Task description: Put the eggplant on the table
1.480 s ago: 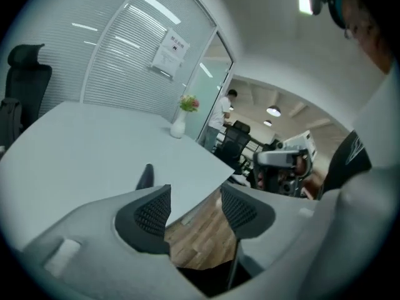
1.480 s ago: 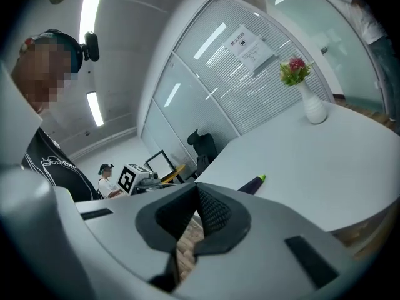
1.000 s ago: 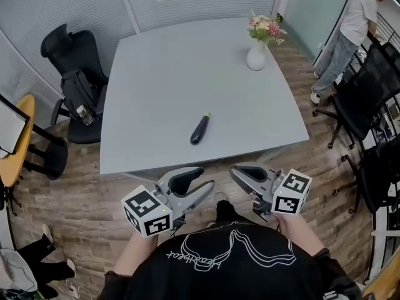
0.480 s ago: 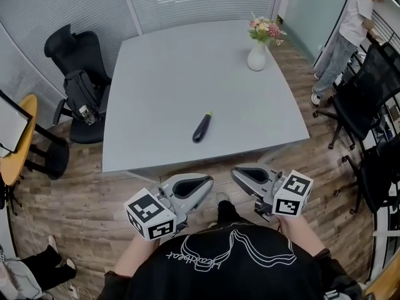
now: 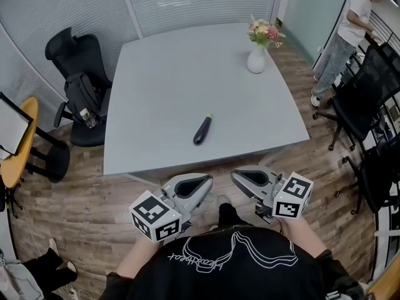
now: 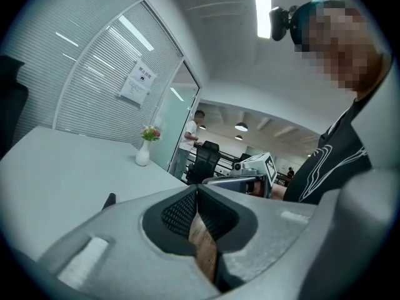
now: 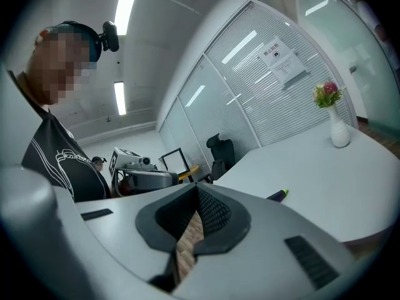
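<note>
Change: the left claw (image 5: 207, 181), whose jaws stood apart a second ago, has just been closing and now has them together; the eggplant (image 5: 202, 130) lies where it lay.
Left claw: pads meet at the tips with nothing between them; only wood floor (image 5: 94, 199) shows through the gap behind the pads.
Right claw (image 5: 234, 175): jaws likewise together, holding nothing.
Claw positions: both are held near level before the holder's chest, short of the near edge of the tabletop (image 5: 162, 74), tips turned toward each other but apart.
Eggplant place: flat on the tabletop, in its near half, clear of both claws.
Eggplant axis: diagonal in the head view; the green stem end points to the far right, toward the vase of flowers (image 5: 256, 56), and the rounded dark end points to the near left.
Vase of flowers: upright near the far right corner, well apart from the eggplant.
</note>
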`<state>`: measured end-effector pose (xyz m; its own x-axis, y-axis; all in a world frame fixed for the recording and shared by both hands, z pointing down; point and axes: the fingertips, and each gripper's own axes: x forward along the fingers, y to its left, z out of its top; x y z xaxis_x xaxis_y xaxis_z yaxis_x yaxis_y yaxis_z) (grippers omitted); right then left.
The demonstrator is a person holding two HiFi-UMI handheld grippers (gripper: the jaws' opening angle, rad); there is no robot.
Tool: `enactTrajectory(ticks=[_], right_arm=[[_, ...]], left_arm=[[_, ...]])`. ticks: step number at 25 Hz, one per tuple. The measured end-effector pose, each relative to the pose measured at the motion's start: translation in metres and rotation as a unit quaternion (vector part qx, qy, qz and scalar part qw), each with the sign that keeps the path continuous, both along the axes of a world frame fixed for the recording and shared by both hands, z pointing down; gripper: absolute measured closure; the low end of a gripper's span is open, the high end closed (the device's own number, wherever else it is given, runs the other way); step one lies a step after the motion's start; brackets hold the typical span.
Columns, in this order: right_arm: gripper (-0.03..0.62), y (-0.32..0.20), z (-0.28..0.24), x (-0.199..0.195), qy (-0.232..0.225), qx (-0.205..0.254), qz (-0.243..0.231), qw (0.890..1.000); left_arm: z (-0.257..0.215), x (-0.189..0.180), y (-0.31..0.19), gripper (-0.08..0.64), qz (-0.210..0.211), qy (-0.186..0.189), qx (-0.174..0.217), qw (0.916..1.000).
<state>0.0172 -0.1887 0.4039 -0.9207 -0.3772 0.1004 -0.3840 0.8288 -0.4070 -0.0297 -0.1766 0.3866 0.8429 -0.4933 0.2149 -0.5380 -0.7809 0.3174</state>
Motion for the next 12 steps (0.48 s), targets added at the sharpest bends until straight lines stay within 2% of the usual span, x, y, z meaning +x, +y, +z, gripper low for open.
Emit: enactTrajectory(ticks=[12], right_arm=[[0.584, -0.007, 0.001, -0.003, 0.008, 0.004, 0.000, 1.000]], left_arm=[[0.006, -0.006, -0.011, 0.543, -0.015, -0.014, 0.003, 0.9998]])
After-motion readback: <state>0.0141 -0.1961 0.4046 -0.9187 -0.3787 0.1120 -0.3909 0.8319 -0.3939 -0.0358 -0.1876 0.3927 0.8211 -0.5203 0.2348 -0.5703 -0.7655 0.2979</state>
